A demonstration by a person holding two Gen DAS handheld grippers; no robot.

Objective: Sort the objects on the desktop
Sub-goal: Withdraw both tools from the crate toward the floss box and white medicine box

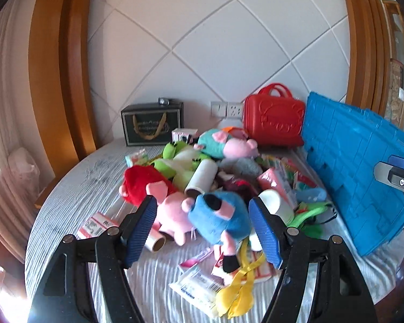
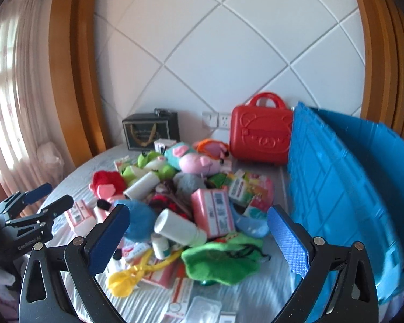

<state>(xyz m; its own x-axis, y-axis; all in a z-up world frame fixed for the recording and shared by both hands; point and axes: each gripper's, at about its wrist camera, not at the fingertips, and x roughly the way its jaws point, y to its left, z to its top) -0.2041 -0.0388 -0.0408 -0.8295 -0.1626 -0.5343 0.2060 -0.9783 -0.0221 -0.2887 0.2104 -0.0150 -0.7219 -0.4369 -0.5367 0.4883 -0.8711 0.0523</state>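
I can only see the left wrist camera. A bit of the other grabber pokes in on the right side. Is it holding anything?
Observer: No. The right gripper is wide open, with nothing pinched between its pads.
Child: What's the green stuff next to my right finger?
Observer: A flat green plush toy at the near edge of the pile, with black string lying on it.
Child: Is the blue thing just a flat board?
Observer: No. The blue crate has a second wall behind the near one, so it's an open box. I can't see its bottom.
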